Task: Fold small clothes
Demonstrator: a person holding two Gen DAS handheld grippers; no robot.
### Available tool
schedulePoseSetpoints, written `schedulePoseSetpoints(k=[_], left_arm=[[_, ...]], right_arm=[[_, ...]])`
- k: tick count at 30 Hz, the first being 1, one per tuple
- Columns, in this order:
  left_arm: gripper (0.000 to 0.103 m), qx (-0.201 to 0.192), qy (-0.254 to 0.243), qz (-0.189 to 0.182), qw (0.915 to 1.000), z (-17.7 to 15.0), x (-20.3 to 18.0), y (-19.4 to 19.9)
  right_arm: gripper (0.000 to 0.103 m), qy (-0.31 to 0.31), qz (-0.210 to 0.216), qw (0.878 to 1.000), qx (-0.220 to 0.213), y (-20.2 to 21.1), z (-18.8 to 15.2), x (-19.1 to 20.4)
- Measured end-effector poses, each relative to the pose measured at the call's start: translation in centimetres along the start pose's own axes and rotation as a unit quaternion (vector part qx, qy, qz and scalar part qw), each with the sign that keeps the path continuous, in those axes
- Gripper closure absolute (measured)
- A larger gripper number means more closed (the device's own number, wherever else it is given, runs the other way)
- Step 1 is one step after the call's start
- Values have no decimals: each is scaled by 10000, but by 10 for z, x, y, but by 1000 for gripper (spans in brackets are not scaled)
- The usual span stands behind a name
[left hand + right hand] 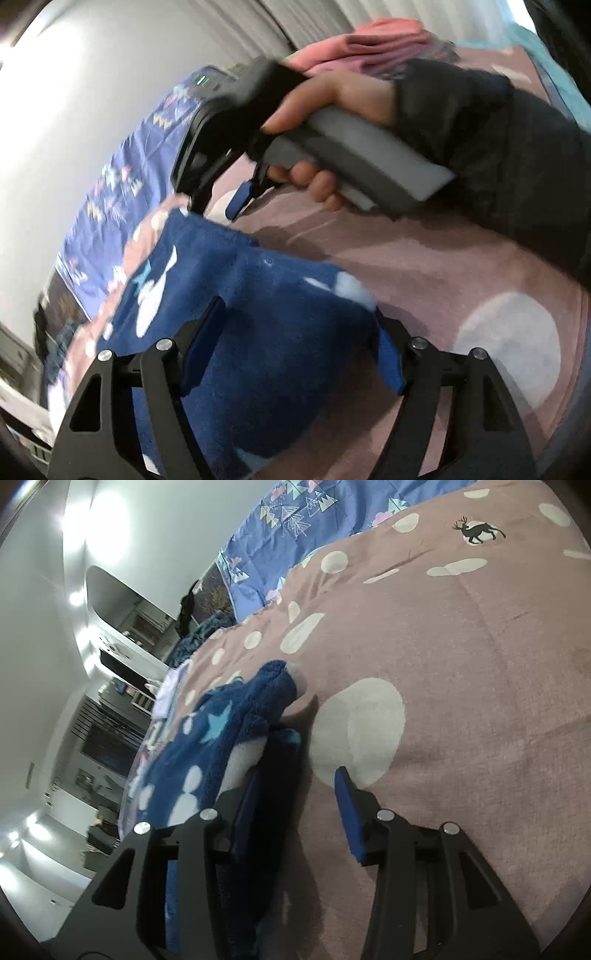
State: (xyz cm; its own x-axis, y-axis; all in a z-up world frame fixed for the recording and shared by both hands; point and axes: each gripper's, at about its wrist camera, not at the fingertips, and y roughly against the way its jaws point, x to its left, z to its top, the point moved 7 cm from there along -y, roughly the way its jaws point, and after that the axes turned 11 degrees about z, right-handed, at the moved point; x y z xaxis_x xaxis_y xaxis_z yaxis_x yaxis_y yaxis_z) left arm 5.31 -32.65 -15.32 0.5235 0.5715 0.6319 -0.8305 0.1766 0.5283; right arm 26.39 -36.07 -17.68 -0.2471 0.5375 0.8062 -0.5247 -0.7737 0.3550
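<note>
I have a small navy fleece garment (236,314) lying on the bed's pink dotted blanket (443,266), and I place everything else against that garment. It looks thick, plush and limp: light, soft, no stiffness, likely to sag and drag on the blanket rather than slide. White and pale-blue shapes are printed on it; I cannot tell which kind of garment it is. My left gripper (295,339) sits over the garment's near part, fingers spread wide with fleece between them, not pinched on it as far as I can see. My right gripper (295,805) is at the garment's edge, fingers apart: one finger lies against or under the fleece, the other over bare blanket just beside it; holding nothing, I judge. In the left view the right hand (332,107) on its grey handle is beyond the garment, and a pink pile (369,48) lies well beyond that. A blue patterned sheet (295,528) lies past the blanket's far edge. I would pinch a hem or corner, taking all layers, since one layer of pile could slip free.
</note>
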Motion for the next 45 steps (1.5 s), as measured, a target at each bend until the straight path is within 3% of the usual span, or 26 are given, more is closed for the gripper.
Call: schedulePoseSetpoints(k=[3,8,11,13,14,15,16,19,20,23,25,28,30,33,37,42,45], left_arm=[[39,-3,-30,11,10000,-3,-1,0],[57,28,45,1,10000,-2,-2,3],[65,149,335,-214,9991,1,4,-2],[75,218,496,-410,9977,-1,4,-6],[76,238,573,-534,9966,-4,3,-8],[79,241,604,-607,9960,-4,2,-8],[80,215,642,-697,9953,-5,1,-6],[80,192,761,-877,9931,-7,-2,-5],[80,203,774,-897,9927,-6,-6,-1],[80,239,775,-923,9924,-7,-9,-4],[79,259,806,-939,9920,-7,-10,-7],[78,289,854,-968,9912,-7,-10,-8],[77,295,836,-940,9916,-7,-8,-9],[77,293,866,-964,9911,-7,-7,-9],[77,286,938,-1041,9897,-9,-5,-9],[76,250,1027,-1160,9876,-11,-2,-9],[75,230,1074,-1239,9862,-13,0,-10]], right_arm=[[56,-84,136,9999,30,2,0,1],[53,100,-30,9989,457,-7,-10,9],[45,253,-106,9981,550,-18,-13,14],[45,358,-220,9981,443,-24,-12,14],[52,388,-312,9983,293,-26,-10,14],[85,408,-492,9979,101,-27,-6,12],[93,386,-540,9978,9,-27,-3,11],[95,237,40,9985,-493,-6,8,25],[95,299,34,9982,-524,-5,9,26],[95,202,-533,9980,-259,-24,6,-4],[95,15,-394,9990,-218,-28,6,-10],[88,-137,-75,9994,-323,-19,8,-8],[69,-420,231,9983,-338,-10,8,-12],[53,-657,786,9945,-224,1,9,-10],[29,-654,1208,9905,-88,5,9,3],[19,-266,1006,9943,243,-4,-1,18],[19,122,338,9981,499,-21,-11,23]])
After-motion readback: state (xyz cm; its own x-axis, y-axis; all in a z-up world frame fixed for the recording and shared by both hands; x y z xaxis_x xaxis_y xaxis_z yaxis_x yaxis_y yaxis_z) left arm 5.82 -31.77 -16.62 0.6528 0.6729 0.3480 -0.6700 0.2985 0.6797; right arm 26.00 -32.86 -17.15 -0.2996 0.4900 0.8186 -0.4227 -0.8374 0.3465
